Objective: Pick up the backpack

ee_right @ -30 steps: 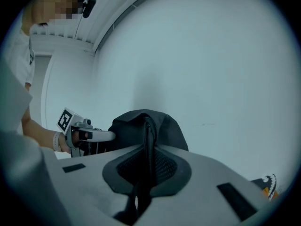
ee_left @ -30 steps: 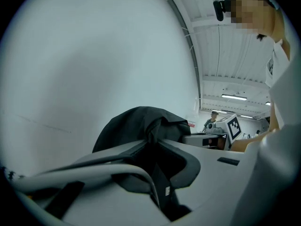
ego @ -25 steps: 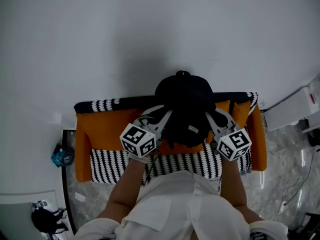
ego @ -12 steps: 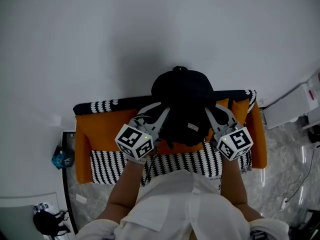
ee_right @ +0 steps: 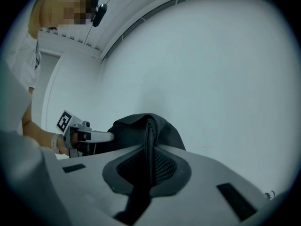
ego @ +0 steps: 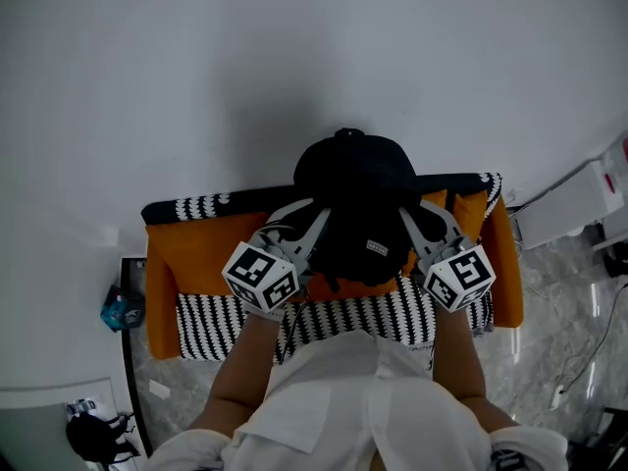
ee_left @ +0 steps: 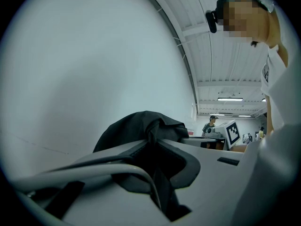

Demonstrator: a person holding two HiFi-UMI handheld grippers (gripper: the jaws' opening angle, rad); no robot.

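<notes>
Black backpack (ego: 358, 204) held just above the orange sofa (ego: 196, 253), barely higher than a second ago (the lift looks under way), left gripper (ego: 316, 224) and right gripper (ego: 410, 226) each pinched shut on its fabric.

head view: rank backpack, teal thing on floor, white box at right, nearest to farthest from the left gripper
1. backpack, clamped in the left gripper, centre
2. teal thing, on the floor at left
3. white box, far right edge
</notes>
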